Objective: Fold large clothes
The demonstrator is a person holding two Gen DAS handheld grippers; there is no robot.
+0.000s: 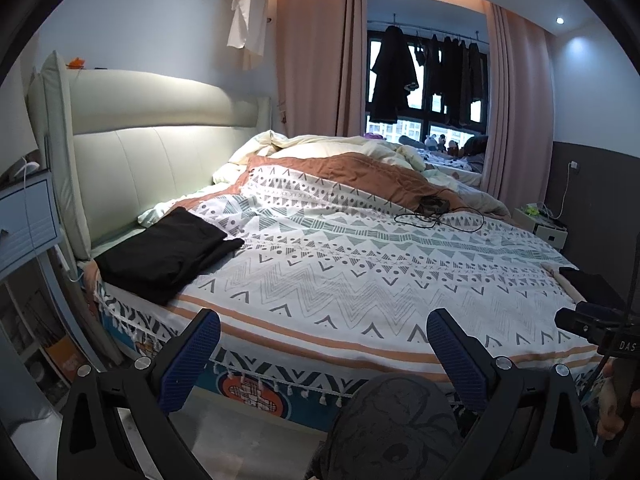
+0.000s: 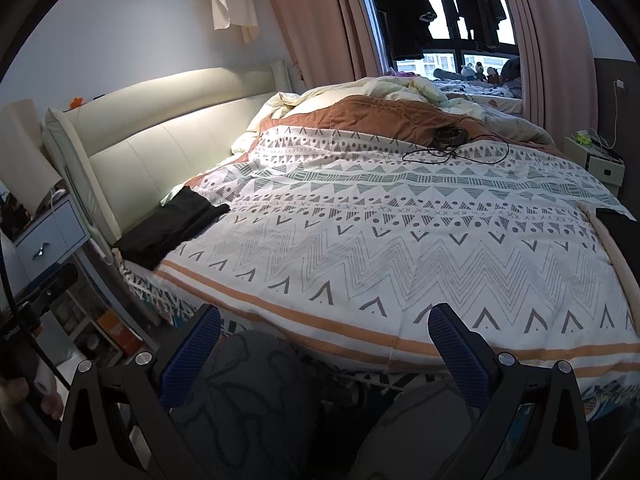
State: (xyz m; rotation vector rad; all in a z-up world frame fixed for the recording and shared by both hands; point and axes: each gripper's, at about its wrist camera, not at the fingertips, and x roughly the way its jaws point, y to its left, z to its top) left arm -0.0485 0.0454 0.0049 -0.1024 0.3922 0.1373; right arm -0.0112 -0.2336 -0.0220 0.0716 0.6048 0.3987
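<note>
A folded black garment (image 1: 164, 252) lies on the left end of the bed near the headboard; it also shows in the right wrist view (image 2: 170, 228). Another dark garment (image 1: 592, 282) lies at the bed's right edge, also seen in the right wrist view (image 2: 618, 236). My left gripper (image 1: 322, 354) is open and empty, held off the bed's near edge. My right gripper (image 2: 324, 356) is open and empty, also off the near edge. Both point across the patterned bedspread (image 1: 360, 272).
A black cable and small device (image 1: 436, 212) lie on the far side of the bedspread. A rumpled cream duvet (image 1: 332, 148) is piled behind. A blue nightstand (image 1: 28, 220) stands left, a white one (image 1: 544, 226) right. My knee in grey patterned trousers (image 1: 392, 428) is below the grippers.
</note>
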